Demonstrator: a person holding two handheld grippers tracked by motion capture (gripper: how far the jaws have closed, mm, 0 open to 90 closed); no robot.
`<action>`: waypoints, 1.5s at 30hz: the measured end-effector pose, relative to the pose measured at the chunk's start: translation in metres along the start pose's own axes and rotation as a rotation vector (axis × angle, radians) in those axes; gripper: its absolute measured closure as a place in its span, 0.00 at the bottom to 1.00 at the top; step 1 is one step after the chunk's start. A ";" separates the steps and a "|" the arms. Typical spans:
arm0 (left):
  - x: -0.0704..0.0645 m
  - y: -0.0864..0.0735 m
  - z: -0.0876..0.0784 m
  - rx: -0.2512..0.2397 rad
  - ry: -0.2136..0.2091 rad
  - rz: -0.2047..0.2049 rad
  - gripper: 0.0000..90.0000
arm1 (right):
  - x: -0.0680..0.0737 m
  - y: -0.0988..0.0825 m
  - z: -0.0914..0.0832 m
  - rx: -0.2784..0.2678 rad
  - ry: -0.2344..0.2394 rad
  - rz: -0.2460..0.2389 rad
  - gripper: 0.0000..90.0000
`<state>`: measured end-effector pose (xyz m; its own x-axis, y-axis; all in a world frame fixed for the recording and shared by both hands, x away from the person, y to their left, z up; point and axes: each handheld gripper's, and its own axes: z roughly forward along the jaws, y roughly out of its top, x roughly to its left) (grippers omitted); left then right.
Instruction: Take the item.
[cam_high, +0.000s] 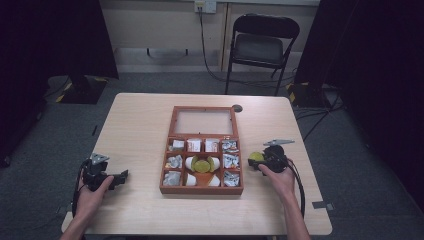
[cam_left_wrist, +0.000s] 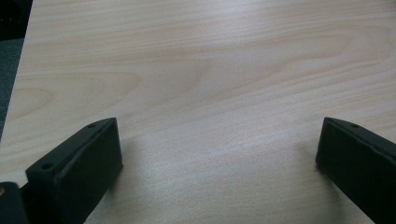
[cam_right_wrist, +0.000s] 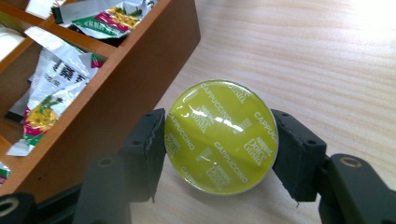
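A brown wooden compartment box (cam_high: 201, 189) sits mid-table with its glass lid (cam_high: 203, 121) laid open behind it. Its cells hold sachets and white capsules, and one yellow-green capsule (cam_high: 202, 164) lies in the middle cell. My right gripper (cam_high: 256, 159) is just right of the box, shut on another yellow-green coffee capsule (cam_right_wrist: 221, 136) whose lid reads "Cappuccino". The box's wooden wall (cam_right_wrist: 116, 102) stands close on its left. My left gripper (cam_high: 121, 177) rests near the table's front left, jaws wide apart over bare wood (cam_left_wrist: 205, 93).
Foil sachets (cam_right_wrist: 56, 79) fill the box's right-hand cells. A black folding chair (cam_high: 260, 45) stands beyond the table's far edge. A small dark round disc (cam_high: 237, 108) lies by the lid's far right corner. The table's left edge (cam_left_wrist: 18, 79) is near the left gripper.
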<state>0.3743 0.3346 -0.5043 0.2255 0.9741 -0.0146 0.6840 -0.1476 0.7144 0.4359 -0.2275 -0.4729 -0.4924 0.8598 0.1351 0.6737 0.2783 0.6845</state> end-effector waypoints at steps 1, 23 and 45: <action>0.000 0.000 0.000 0.000 0.001 0.001 0.00 | 0.000 0.000 0.000 0.000 0.001 0.002 0.44; 0.000 0.000 0.000 0.000 0.001 0.001 0.00 | 0.000 0.004 -0.018 -0.096 0.001 0.026 0.31; 0.000 0.000 0.000 0.000 0.001 0.001 0.00 | -0.013 -0.028 -0.074 -0.141 -0.094 0.079 0.17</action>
<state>0.3743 0.3347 -0.5043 0.2253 0.9742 -0.0133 0.6840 -0.1485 0.7142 0.3828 -0.2777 -0.4407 -0.3825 0.9148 0.1296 0.6213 0.1509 0.7689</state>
